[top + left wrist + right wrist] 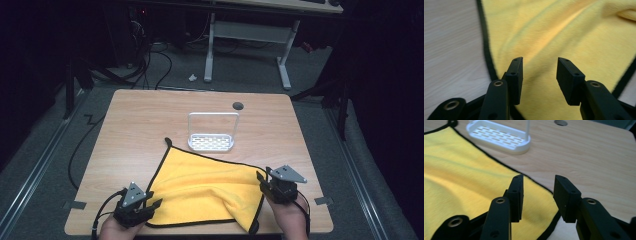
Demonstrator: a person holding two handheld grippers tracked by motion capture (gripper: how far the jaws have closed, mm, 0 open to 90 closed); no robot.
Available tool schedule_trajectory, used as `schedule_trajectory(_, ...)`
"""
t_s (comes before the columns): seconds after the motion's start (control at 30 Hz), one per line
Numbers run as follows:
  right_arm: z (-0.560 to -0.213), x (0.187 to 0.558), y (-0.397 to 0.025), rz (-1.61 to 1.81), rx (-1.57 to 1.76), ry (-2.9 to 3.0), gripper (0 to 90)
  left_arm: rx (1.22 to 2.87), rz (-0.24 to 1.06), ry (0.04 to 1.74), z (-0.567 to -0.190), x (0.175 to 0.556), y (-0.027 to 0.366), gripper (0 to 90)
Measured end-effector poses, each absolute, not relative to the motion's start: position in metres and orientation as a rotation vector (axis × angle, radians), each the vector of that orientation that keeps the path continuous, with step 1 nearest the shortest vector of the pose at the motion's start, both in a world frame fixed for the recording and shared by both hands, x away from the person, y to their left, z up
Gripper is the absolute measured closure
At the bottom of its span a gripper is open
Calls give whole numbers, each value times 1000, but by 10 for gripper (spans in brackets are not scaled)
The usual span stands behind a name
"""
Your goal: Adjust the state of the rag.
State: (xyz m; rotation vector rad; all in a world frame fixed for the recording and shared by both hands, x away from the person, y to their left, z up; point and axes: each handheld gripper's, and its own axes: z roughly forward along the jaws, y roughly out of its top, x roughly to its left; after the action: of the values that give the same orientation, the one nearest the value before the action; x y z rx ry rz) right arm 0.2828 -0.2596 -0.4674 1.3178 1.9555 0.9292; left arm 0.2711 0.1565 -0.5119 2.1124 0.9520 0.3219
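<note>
A yellow cloth (202, 187) with a black hem lies spread on the wooden table (135, 120), its right part rumpled and folded over near the front edge. My left gripper (152, 205) stands open at the cloth's front left corner, its jaws over the yellow cloth (554, 37) beside the black hem (485, 50). At the right edge of the cloth my right gripper (261, 179) is open too, its jaws just above the cloth (469, 175) where the hem meets bare wood. Neither gripper holds anything.
A white slotted tray (211, 142) with a tall wire handle stands behind the cloth at mid-table, also seen as the tray (499, 137) in the right gripper view. A round cable hole (238, 105) sits at the far side. A white desk frame (247, 37) stands on the floor beyond.
</note>
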Motion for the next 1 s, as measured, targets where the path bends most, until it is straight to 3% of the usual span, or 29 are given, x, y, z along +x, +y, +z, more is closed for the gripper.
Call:
schedule_trajectory(0.27, -512, 260, -249, 832, 1373, 2138, 638, 2214, 331, 912, -524, 264, 141, 555)
schedule_trajectory(0.67, -516, 340, -267, 756, 1447, 2091, 623, 2175, 298, 930, -523, 253, 156, 556)
schedule_trajectory(0.83, -497, 309, -253, 819, 1330, 2096, 622, 2102, 363, 922, -510, 271, 158, 548)
schedule_trajectory(1.0, -512, 283, -242, 785, 1305, 2166, 625, 2133, 341, 942, -520, 280, 150, 550)
